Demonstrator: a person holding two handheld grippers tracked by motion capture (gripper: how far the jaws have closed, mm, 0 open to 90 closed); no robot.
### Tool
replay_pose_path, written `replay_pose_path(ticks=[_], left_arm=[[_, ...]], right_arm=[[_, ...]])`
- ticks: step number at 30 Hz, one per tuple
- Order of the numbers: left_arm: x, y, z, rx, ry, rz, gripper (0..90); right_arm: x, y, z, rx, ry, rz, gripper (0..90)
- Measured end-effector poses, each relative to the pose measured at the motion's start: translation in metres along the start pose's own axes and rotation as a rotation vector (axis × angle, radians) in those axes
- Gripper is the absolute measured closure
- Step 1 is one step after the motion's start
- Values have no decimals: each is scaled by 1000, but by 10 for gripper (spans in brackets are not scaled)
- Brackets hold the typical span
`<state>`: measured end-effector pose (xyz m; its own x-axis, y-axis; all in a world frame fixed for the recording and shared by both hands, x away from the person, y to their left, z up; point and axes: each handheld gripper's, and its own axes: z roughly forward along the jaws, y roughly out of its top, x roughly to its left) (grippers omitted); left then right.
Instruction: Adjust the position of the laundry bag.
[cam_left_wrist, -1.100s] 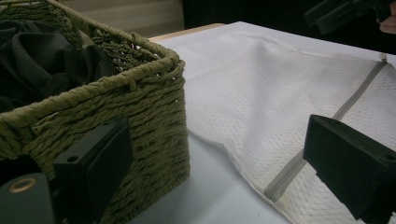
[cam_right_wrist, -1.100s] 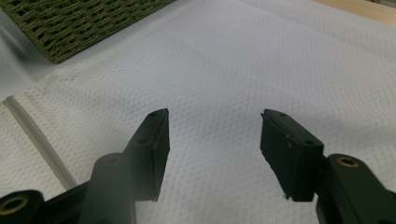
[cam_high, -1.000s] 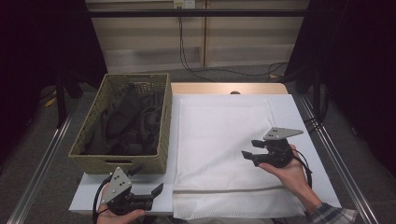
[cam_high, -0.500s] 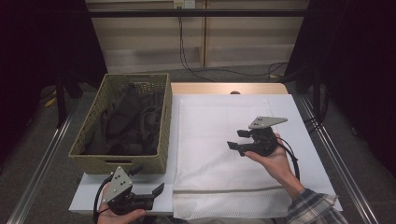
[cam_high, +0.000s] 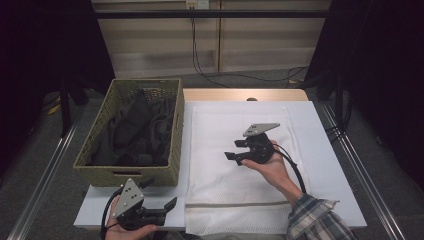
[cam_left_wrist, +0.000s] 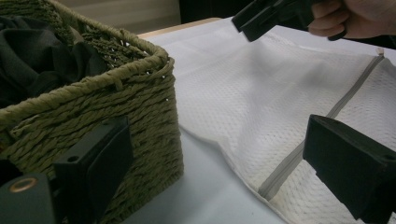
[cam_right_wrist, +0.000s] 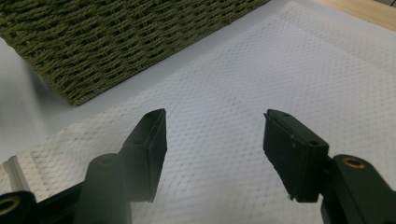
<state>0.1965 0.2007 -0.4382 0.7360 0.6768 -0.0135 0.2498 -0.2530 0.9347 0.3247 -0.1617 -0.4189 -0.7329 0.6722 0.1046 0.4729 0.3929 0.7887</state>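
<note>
A white mesh laundry bag (cam_high: 235, 145) lies flat on the white table (cam_high: 325, 150), a grey zipper band (cam_high: 235, 205) running across its near end. Beside it on the left stands a woven olive basket (cam_high: 100, 170) holding dark clothes (cam_high: 135, 130). My right gripper (cam_high: 234, 150) hovers open over the middle of the bag, jaws pointing left toward the basket. In the right gripper view, the gripper (cam_right_wrist: 217, 140) has nothing but mesh (cam_right_wrist: 224, 84) under it. My left gripper (cam_high: 161, 192) is open at the table's near edge, just in front of the basket's corner (cam_left_wrist: 116, 107).
Metal rails run along both sides of the table (cam_high: 370, 185). A wooden strip (cam_high: 245, 94) borders the far edge, with cables on the floor behind. In the left gripper view, the other gripper (cam_left_wrist: 261, 21) shows at top right above the bag (cam_left_wrist: 261, 93).
My right gripper has moved left and farther up the table over the bag, closer to the basket. The left gripper has stayed where it was.
</note>
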Motion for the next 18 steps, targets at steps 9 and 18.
replay_pose_path(ticks=[9, 18], left_arm=[[0, 0, -2, 4, -3, 7, 90], [-1, 1, -3, -16, -9, 2, 108]], right_arm=[[9, 24, 34, 37, 8, -35, 407], [16, 50, 75, 83, 22, -70, 447]])
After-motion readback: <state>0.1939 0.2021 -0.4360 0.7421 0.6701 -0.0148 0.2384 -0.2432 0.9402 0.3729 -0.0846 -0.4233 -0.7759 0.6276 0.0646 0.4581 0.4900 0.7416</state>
